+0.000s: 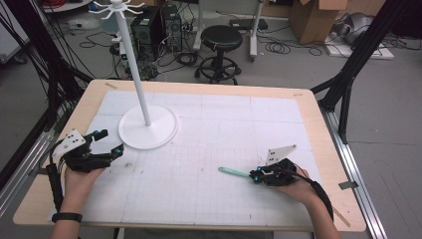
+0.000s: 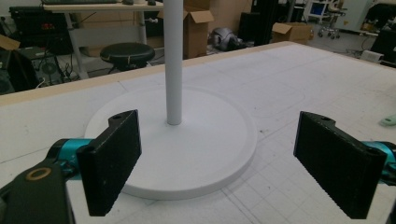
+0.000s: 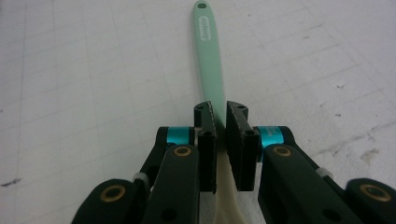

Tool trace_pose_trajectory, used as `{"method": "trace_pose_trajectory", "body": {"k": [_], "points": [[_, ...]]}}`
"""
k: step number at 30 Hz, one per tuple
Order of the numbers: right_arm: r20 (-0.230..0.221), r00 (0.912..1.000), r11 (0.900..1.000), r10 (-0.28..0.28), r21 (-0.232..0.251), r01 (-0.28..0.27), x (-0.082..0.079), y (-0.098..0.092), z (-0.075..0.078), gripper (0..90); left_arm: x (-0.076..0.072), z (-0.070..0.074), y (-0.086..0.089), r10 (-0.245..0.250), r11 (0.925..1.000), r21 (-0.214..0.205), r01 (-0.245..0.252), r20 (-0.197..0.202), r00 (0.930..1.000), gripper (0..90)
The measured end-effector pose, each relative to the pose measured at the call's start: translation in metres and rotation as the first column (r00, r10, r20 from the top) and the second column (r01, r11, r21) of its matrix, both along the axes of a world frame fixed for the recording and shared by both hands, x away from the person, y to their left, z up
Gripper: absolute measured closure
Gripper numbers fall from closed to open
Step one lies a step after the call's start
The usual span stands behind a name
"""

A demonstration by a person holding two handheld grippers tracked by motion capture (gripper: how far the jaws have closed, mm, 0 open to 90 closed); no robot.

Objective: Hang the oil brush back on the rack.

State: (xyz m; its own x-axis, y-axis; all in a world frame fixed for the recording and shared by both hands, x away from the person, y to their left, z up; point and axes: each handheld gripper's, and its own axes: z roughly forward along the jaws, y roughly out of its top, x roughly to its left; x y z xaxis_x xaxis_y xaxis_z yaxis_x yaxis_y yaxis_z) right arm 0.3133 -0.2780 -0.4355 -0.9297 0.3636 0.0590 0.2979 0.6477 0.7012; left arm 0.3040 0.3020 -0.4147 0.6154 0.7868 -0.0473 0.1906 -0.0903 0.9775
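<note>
The right gripper point(image 3: 218, 122) has its two ridged black jaws pressed onto a slim mint-green spatula point(image 3: 209, 56), pinching it where the green handle meets a cream, rubbery-looking blade that runs back under the gripper. The handle is flat and smooth, narrow, with a small round hole at its far tip and faint lettering just below; it sticks straight out ahead of the jaws and lies low over the white gridded mat point(image 1: 214, 149). In the high view the spatula point(image 1: 234, 172) points away from the right gripper point(image 1: 255, 175) toward the middle of the table.

The left gripper point(image 2: 224, 165) is spread wide, its two rough, rectangular black pads well apart with nothing between them. Just ahead of it sits one white stand point(image 2: 173, 60): a smooth round pole rising from a thick flat disc, whose rim lies near the left-hand pad. In the high view the stand point(image 1: 134, 64) carries a ring of small hooks at its top, and the left gripper point(image 1: 110, 144) sits just beside the disc's near edge.

The mat between the two grippers is bare, scuffed with a few dark marks, and a wooden table point(image 1: 318, 124) rim frames it
</note>
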Motion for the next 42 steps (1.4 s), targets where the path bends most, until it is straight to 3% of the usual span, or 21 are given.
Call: {"method": "trace_pose_trajectory", "body": {"k": [6, 8, 11, 17, 26, 29, 35, 36, 37, 42], "points": [[0.024, 0.9993, 0.9972, -0.03, 0.069, 0.028, 0.002, -0.001, 0.01, 83.5, 0.0, 0.0, 0.0, -0.001, 1.0, 0.001, 0.001, 0.002, 1.0, 15.6], [0.036, 0.9983, 0.9928, -0.047, 0.112, 0.042, 0.003, 0.001, 0.017, 83.5, 0.0, 0.0, 0.001, -0.001, 1.0, -0.002, 0.001, 0.003, 1.0, 15.6], [0.055, 0.9969, 0.9915, -0.056, 0.12, 0.049, 0.005, 0.003, 0.022, 83.5, -0.001, 0.001, 0.002, 0.0, 1.0, -0.005, 0.0, 0.004, 1.0, 15.6], [0.078, 0.9934, 0.9804, -0.084, 0.184, 0.069, 0.01, 0.01, 0.042, 83.4, -0.001, 0.001, 0.002, 0.002, 1.0, -0.008, -0.002, 0.006, 1.0, 15.6], [0.152, 0.9818, 0.9587, -0.114, 0.276, 0.069, 0.023, 0.036, 0.081, 83.5, -0.001, 0.002, 0.004, 0.002, 0.9998, -0.019, -0.002, 0.012, 0.9999, 15.6], [0.177, 0.9764, 0.9569, -0.123, 0.282, 0.07, 0.027, 0.045, 0.093, 83.4, -0.001, 0.002, 0.004, 0.003, 0.9997, -0.025, -0.002, 0.013, 0.9999, 15.6], [0.21, 0.9657, 0.9383, -0.153, 0.338, 0.075, 0.035, 0.06, 0.115, 83.4, -0.001, 0.002, 0.005, 0.003, 0.9993, -0.037, -0.003, 0.016, 0.9999, 15.6], [0.223, 0.9611, 0.93, -0.163, 0.36, 0.075, 0.037, 0.064, 0.122, 83.4, -0.001, 0.002, 0.005, 0.004, 0.9993, -0.038, -0.003, 0.016, 0.9999, 15.6], [0.223, 0.9611, 0.93, -0.163, 0.36, 0.075, 0.037, 0.064, 0.122, 83.4, -0.001, 0.002, 0.005, 0.003, 0.9993, -0.038, -0.003, 0.016, 0.9999, 15.6], [0.25, 0.9487, 0.9108, -0.194, 0.405, 0.08, 0.043, 0.075, 0.138, 83.4, -0.001, 0.002, 0.005, 0.0, 0.9991, -0.043, 0.001, 0.018, 0.9998, 15.7]]}}
